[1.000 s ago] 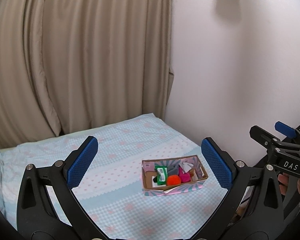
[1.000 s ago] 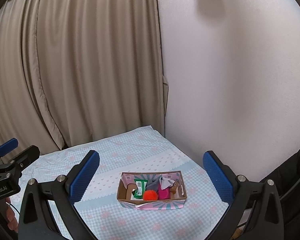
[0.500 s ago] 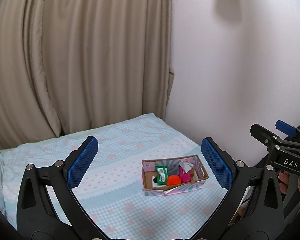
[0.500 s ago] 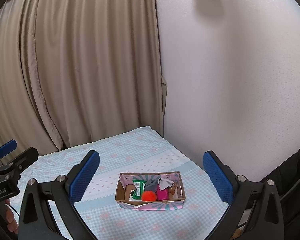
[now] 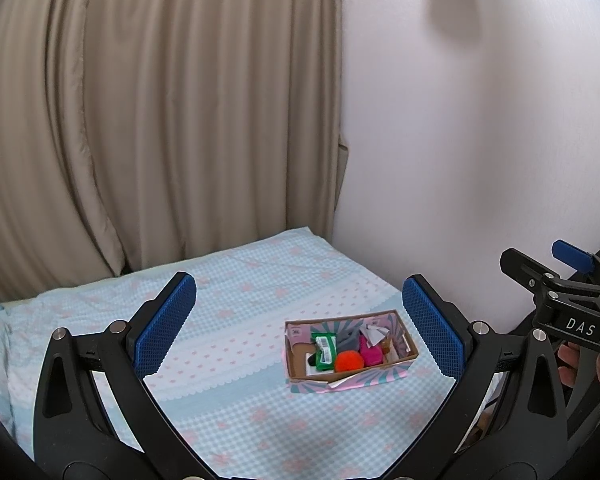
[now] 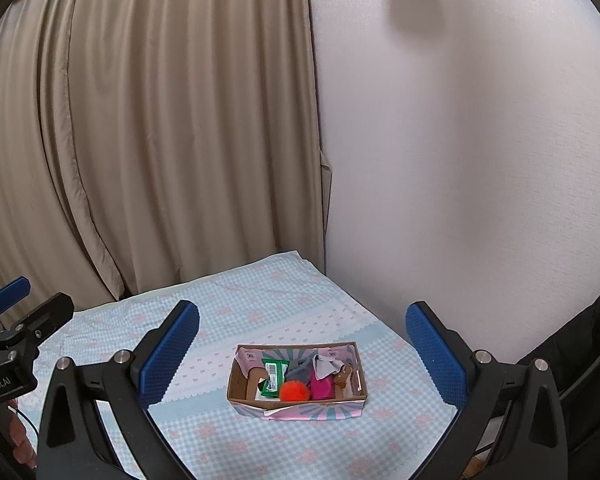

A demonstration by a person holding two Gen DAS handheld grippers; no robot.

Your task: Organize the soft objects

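A small cardboard box (image 6: 298,403) lies on the bed, toward the side of the wall, and the soft things are all inside it. In the box I see an orange pompom (image 6: 294,391) at the front, a green packet (image 6: 274,376) to its left, a pink piece (image 6: 321,389) to its right, and a grey cloth (image 6: 302,368) behind them; a light grey rag (image 6: 327,363) lies at the right rear. The other small things in the box are too small to tell. The front wall of the box has a pink and teal pattern, with a torn flap of it at the lower edge.

The box stands well away from the edges of the bed. Around it the blue checked bedsheet (image 5: 236,344) is bare on all sides, with more free room to the left than to the right.

The left gripper (image 5: 300,330) hangs above the bed with its blue pads (image 5: 165,326) spread wide and nothing between them. The right gripper (image 6: 302,356) is the same, wide and empty, and the box shows between its fingers, far below them. Neither one touches the box.

Behind the bed hangs a beige curtain (image 6: 160,128), and the white wall (image 6: 460,160) runs close along the right side. A dark garment (image 6: 580,344) is at the right edge of the right wrist view.
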